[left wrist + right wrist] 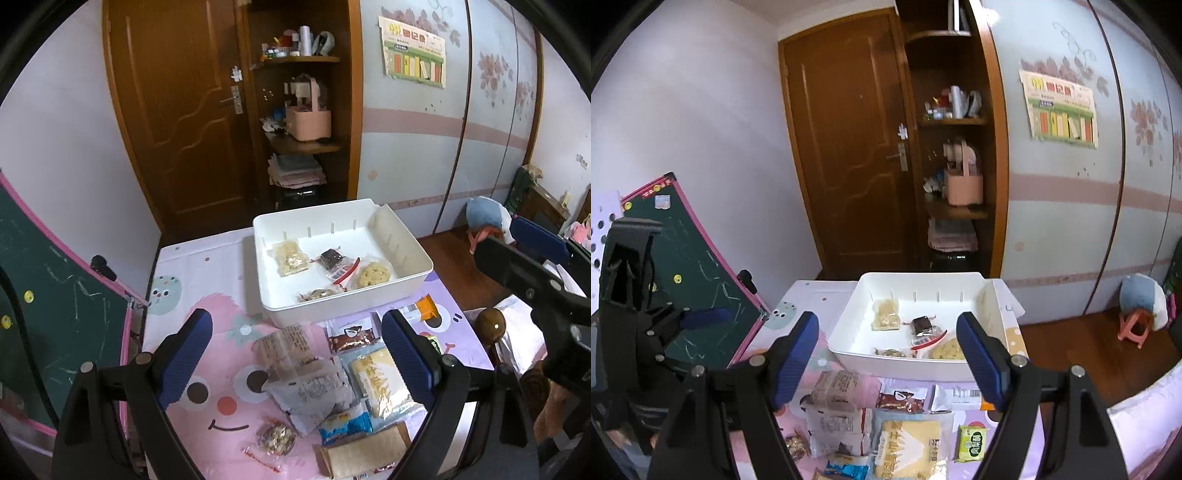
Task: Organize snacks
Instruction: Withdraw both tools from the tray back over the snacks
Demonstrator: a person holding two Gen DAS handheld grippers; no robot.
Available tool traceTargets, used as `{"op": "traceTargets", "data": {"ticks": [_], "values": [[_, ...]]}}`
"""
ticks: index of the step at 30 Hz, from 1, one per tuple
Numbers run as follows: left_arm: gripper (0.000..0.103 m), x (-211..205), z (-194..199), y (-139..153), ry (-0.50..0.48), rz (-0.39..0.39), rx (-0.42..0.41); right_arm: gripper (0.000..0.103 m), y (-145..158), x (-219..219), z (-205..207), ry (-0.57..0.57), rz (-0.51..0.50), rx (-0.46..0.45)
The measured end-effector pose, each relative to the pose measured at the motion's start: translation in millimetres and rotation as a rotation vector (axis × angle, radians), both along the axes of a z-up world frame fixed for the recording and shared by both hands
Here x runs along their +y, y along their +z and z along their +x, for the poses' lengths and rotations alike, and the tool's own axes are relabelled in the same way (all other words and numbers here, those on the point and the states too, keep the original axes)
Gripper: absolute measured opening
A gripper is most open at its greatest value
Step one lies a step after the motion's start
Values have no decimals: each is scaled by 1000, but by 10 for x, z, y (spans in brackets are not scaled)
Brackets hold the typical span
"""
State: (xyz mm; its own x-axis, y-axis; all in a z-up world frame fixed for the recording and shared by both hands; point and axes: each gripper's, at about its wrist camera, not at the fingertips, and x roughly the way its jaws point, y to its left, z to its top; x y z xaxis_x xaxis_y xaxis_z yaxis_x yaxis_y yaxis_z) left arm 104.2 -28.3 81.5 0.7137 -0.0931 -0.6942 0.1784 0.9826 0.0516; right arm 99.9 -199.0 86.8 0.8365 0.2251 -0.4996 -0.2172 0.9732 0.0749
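Snacks: a loose pile of wrapped packets (325, 384) is lying on the cartoon-print table (207, 354), just in front of the white bin (391, 295); you are looking down on it from both wrist cameras.
White bin: it is sitting at the far end of the table, holding four packets already, namely a pale biscuit pack (290, 260), a dark brownie-like piece (331, 257), a yellow cookie (372, 276) and a nutty bar (317, 294) near the front wall.
Pile details: a red-brown sachet (351, 338) is lying nearest the bin, a large yellow pack (380, 384) is lying right of centre, a blue-and-white packet (345, 426) is lying below it, and a round nut cake (276, 437) is lying apart at the near left.
Green packet: a small green sachet (972, 443) is lying beside the yellow pack, on its right.
Left tongs (295, 354): you are holding them spread wide above the pile, gripping nothing.
Right tongs (888, 356): you are holding them spread as well, hovering over the near edge of the bin, empty.
Surroundings: a green chalkboard (694, 295) is leaning at the table's left side, and a wooden door (184, 110) is standing behind.
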Motion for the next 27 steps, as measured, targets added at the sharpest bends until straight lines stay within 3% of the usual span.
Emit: {"op": "traceTargets", "data": {"ticks": [8, 15, 22, 27], "values": [[93, 166, -469, -70, 15, -20, -15, 81, -138, 113, -436, 1, -159, -35], [96, 261, -802, -359, 6, -27, -8, 82, -486, 164, -572, 56, -198, 49], [99, 464, -930, -1024, 68, -28, 72, 81, -1130, 320, -634, 174, -307, 161], [99, 631, -935, -1519, 74, -28, 189, 81, -1680, 519, -764, 321, -403, 248]]}}
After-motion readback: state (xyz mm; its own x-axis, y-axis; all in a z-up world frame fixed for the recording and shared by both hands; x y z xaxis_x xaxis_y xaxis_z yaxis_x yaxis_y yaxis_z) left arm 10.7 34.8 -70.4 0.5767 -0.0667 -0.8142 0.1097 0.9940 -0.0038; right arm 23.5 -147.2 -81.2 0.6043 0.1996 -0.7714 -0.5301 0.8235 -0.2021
